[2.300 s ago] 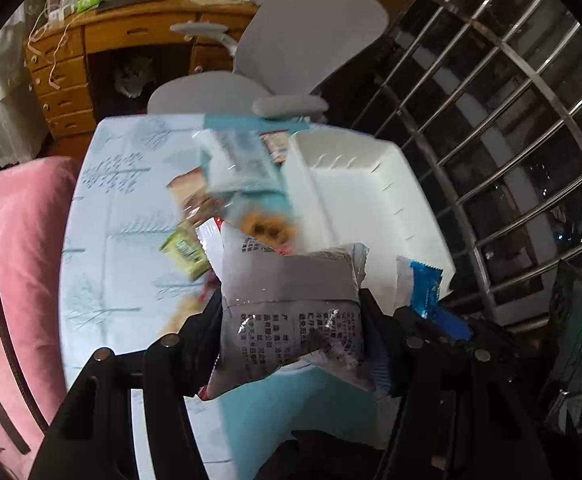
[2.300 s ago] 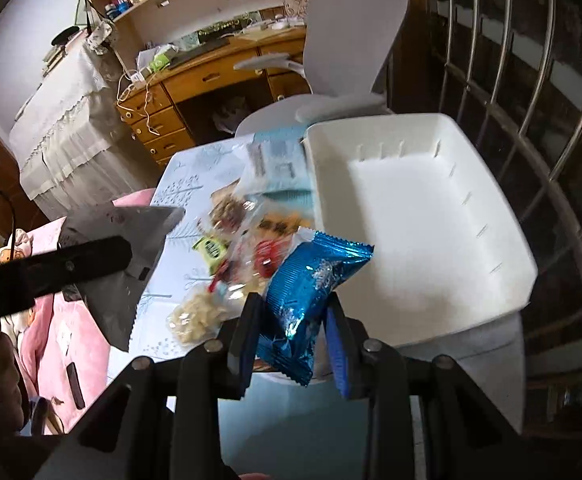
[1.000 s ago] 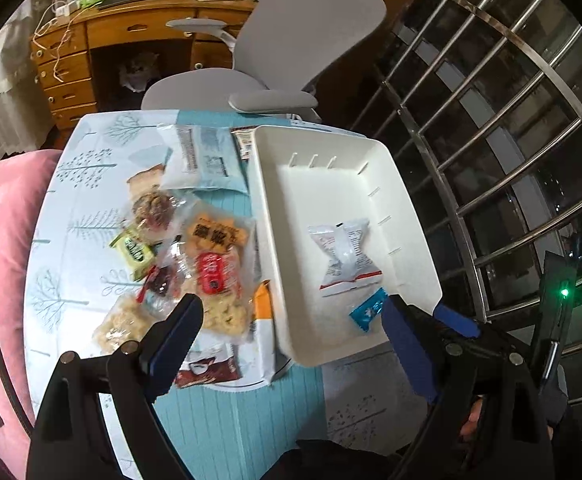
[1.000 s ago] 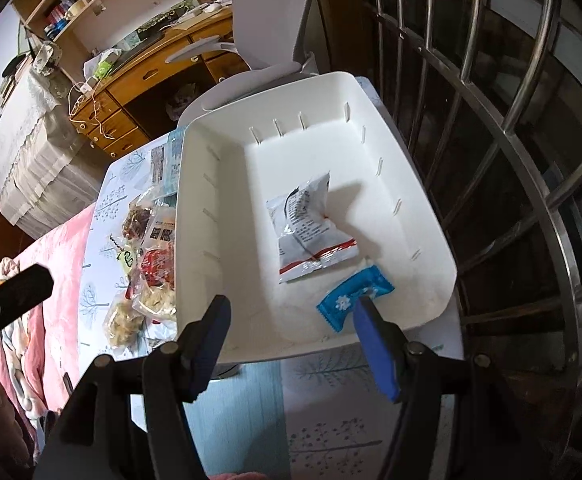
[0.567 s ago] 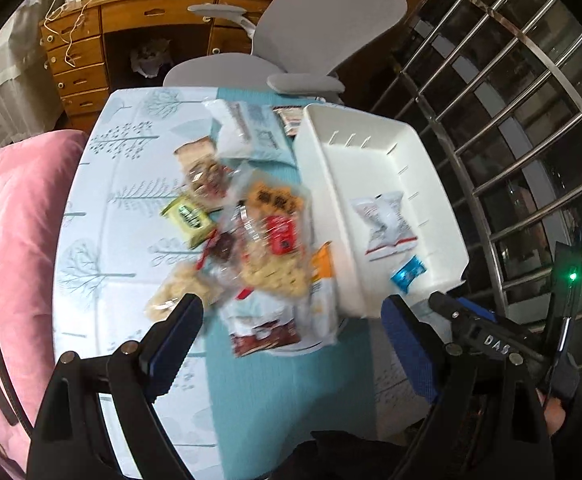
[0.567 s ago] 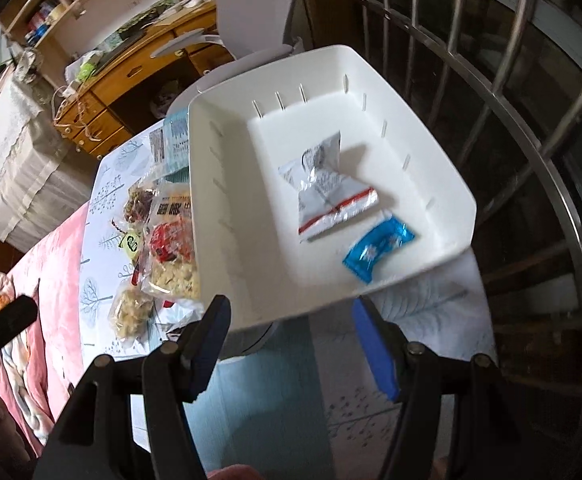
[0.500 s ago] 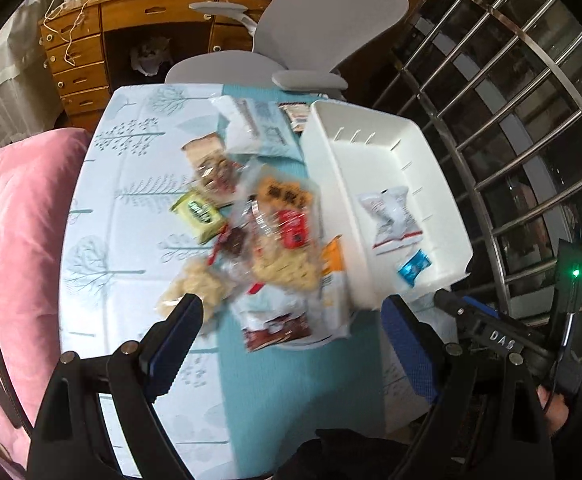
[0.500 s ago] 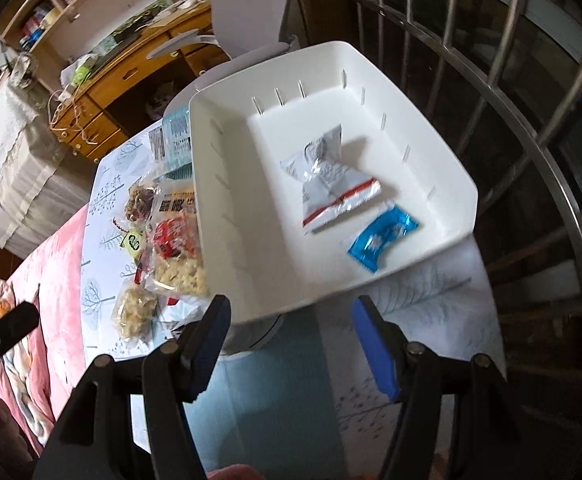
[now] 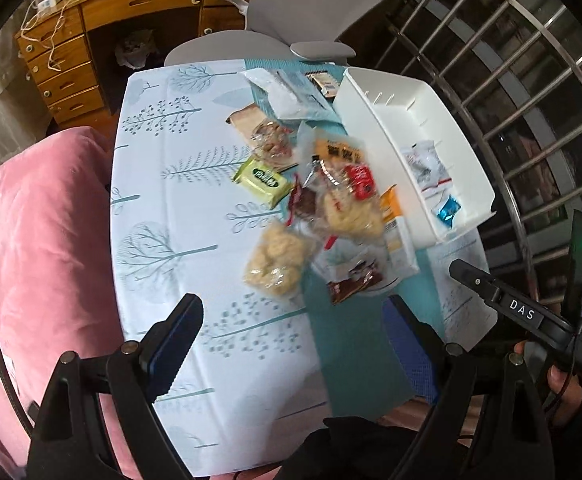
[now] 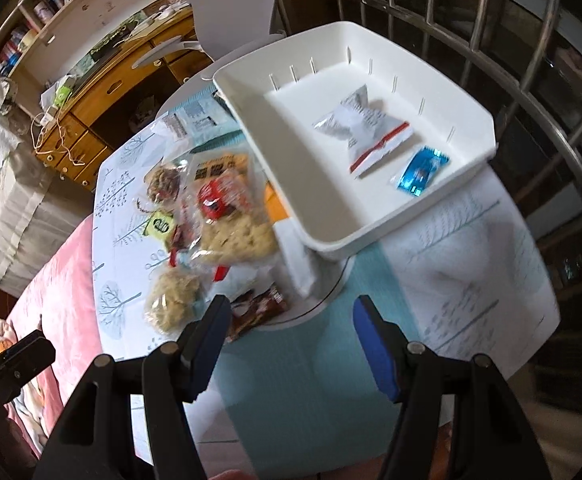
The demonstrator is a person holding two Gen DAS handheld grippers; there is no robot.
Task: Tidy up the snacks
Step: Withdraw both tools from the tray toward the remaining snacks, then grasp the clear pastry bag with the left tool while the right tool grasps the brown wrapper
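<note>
We hold both claws above the table (image 9: 163,200), tipped down at it, w/ nothing between the pads. Left claw (image 9: 295,344) gapes wide; right claw (image 10: 287,344) stands open too, a bit narrower.

White tray (image 10: 275,160) sits at the table's far right corner by the metal bars (image 9: 531,80). In it: a silver pack (image 10: 361,128) w/ a red stripe, and just beside it, nearer the tray's near end, a small blue pack (image 10: 421,174). The two look close but apart.

Rest of the snacks lie in a loose heap left of the tray, on the tree-print cloth:
- green pack (image 9: 261,178), on the heap's left edge
- clear bag of pale puffs (image 9: 277,258), nearest the left claw
- bigger clear bag (image 10: 231,216) w/ a red label, over the middle of the heap
- brown pack (image 10: 257,312), nearest the right claw, just past its left pad
- orange pack (image 9: 391,208), touching the tray's side, partly under other packs
- pale flat pack (image 9: 287,96) at the far end

Heap is blurred, so we can't tell exactly what overlaps what.

Grey chair (image 9: 291,8) stands beyond the table, wooden desk (image 9: 123,12) behind it, pink cushion (image 9: 39,240) on the left.
</note>
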